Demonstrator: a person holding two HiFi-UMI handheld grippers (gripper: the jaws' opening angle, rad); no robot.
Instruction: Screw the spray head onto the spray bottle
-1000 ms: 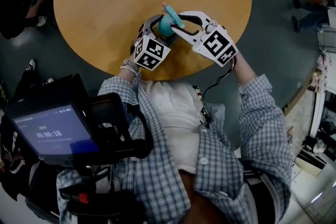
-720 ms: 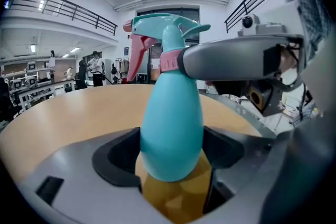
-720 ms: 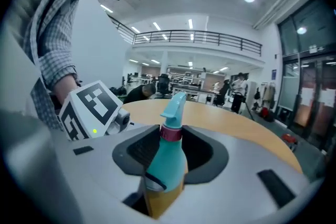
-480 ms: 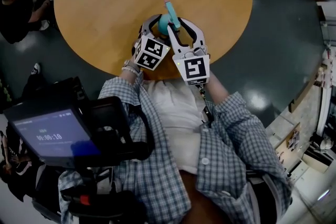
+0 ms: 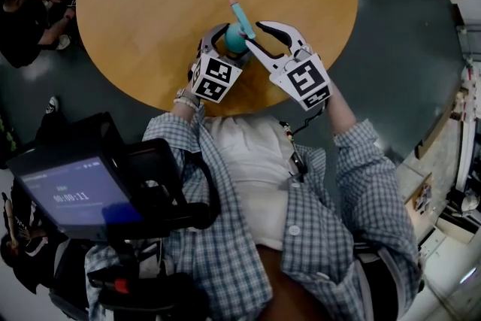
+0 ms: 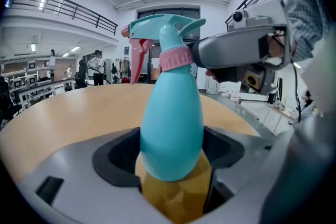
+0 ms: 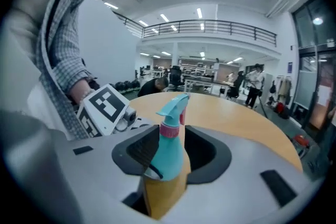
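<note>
A teal spray bottle (image 5: 235, 39) stands on the round wooden table (image 5: 150, 4), near its front edge. The teal spray head (image 6: 163, 29) with a pink trigger sits on its neck above a pink collar (image 6: 176, 58). My left gripper (image 5: 229, 43) is shut on the bottle's body (image 6: 170, 128). From the right, my right gripper (image 5: 253, 34) reaches around the bottle's upper part (image 7: 169, 152). Its jaws are opening, and a gap shows between the collar (image 7: 169, 130) and the pad on that view's right. The bottle's base is hidden behind the left gripper's jaws.
The person's torso and arms fill the space below the table edge (image 5: 248, 107). A camera rig with a screen (image 5: 75, 192) hangs at lower left. People sit at the far left (image 5: 30, 4). Dark floor surrounds the table.
The right gripper swung from the bottle's right side down toward the person's body, then back out to the right. The left gripper and the bottle stayed in place.
</note>
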